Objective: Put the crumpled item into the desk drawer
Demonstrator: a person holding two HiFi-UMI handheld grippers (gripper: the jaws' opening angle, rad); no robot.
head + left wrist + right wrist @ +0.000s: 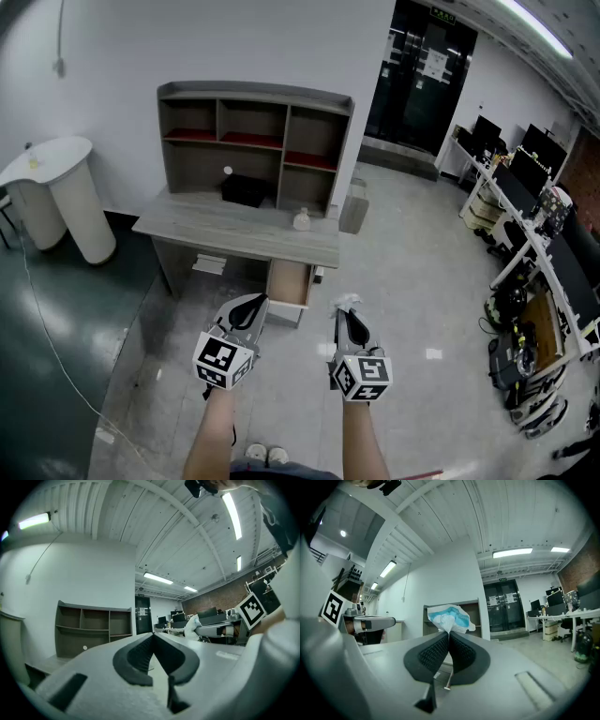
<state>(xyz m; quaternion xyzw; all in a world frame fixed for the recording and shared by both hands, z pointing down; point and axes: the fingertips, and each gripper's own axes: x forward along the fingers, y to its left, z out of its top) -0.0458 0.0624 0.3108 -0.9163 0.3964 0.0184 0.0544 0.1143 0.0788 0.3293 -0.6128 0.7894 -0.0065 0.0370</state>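
The crumpled item [449,617], white with blue, was seen pinched at the very tips of the right gripper [449,633], and its bulk was left poking out beyond them. The jaws were clamped tight on it. Just beside it, the left gripper [153,635] was held level, its jaws pressed together with nothing between them. Both were held over the floor, short of the desk [234,230]. Farther on, the drawer [288,282] was found open under the desktop, well apart from the item. A shelf unit [251,141] was seen on the desk's back edge.
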